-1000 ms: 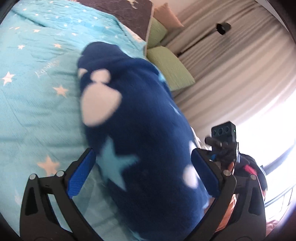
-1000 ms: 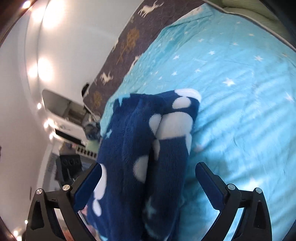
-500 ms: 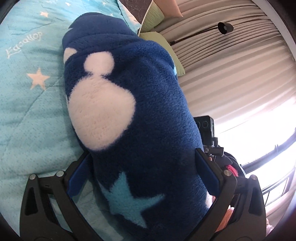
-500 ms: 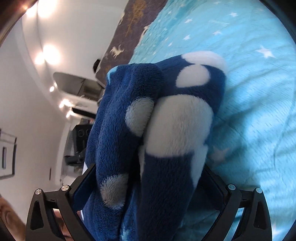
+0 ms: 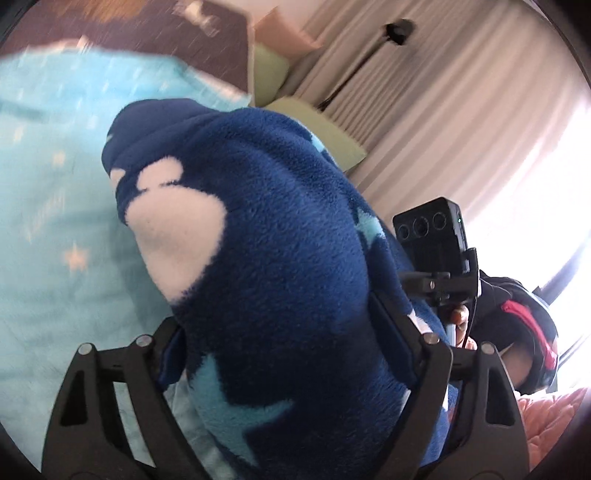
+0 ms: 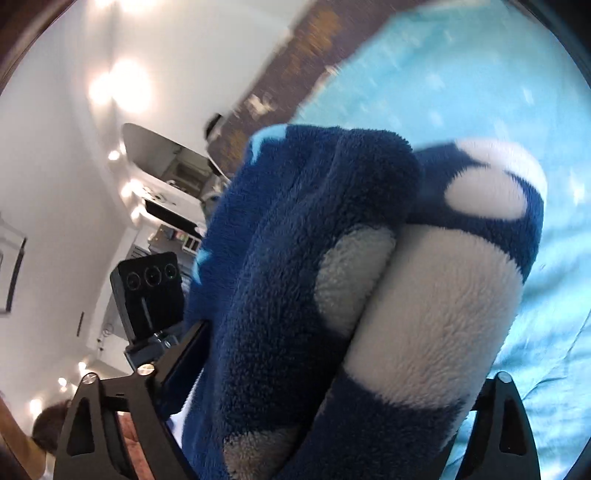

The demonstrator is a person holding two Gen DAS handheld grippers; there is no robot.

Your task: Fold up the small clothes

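A folded dark blue fleece garment (image 5: pixel 280 258) with white spots and pale blue stars fills the left wrist view, bunched thick between the jaws of my left gripper (image 5: pixel 280 332), which is shut on it. In the right wrist view the same fleece garment (image 6: pixel 332 295) sits between the jaws of my right gripper (image 6: pixel 332 354), which squeezes it from the other side. Both fingertips are mostly hidden by the fleece. The garment is held above the turquoise star-print bedspread (image 5: pixel 55 240).
The bedspread (image 6: pixel 498 92) spreads behind the garment. A brown deer-print blanket (image 5: pixel 166 33), green pillows (image 5: pixel 317 125) and beige curtains (image 5: pixel 443 110) lie beyond. The other gripper's camera (image 5: pixel 432 229) shows at the right. A white wall with lights (image 6: pixel 110 88) stands to the left.
Both grippers closed from wide open onto the garment and lifted it; the background now blurs with motion and the bundle sits higher off the bedspread.
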